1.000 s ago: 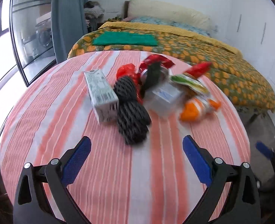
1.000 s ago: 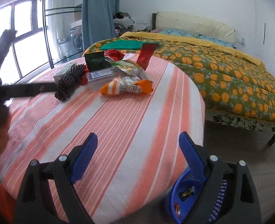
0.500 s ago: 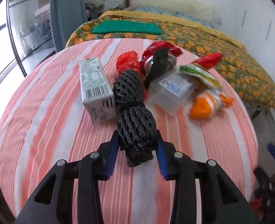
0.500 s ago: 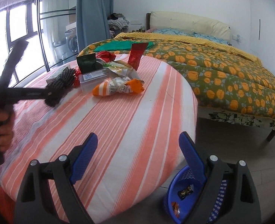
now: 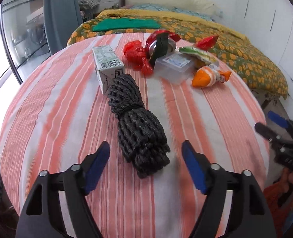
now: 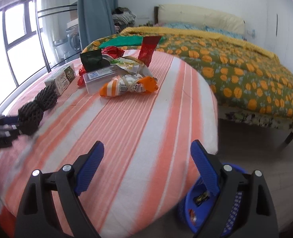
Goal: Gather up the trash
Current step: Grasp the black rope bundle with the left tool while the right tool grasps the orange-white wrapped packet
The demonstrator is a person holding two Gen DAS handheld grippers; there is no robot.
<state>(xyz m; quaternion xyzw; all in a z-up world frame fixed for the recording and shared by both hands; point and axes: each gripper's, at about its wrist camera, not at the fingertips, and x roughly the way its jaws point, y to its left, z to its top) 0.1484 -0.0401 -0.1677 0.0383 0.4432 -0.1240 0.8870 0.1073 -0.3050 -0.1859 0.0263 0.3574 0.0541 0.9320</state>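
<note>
A black mesh bundle (image 5: 138, 127) tied round the middle lies on the striped tablecloth (image 5: 47, 109). Its near end sits between the blue pads of my left gripper (image 5: 145, 145). The jaws are opening and neither pad touches the bundle. Behind it lie a milk carton (image 5: 106, 63), a red bag (image 5: 135, 53), a clear plastic box (image 5: 174, 65) and an orange wrapper (image 5: 208, 76). My right gripper (image 6: 147, 144) hovers open over the table's near edge with nothing between its fingers. The black bundle (image 6: 37, 107) shows at the left of the right wrist view.
A blue basket (image 6: 231, 204) with some wrappers in it stands on the floor below the right gripper. A bed (image 6: 235, 63) with an orange-patterned cover runs along the far right. Windows and a curtain (image 6: 94, 13) are at the left.
The left gripper closed on the black bundle and drew it nearer, away from the carton's side. Its jaws have since spread apart again. The right gripper has barely moved.
</note>
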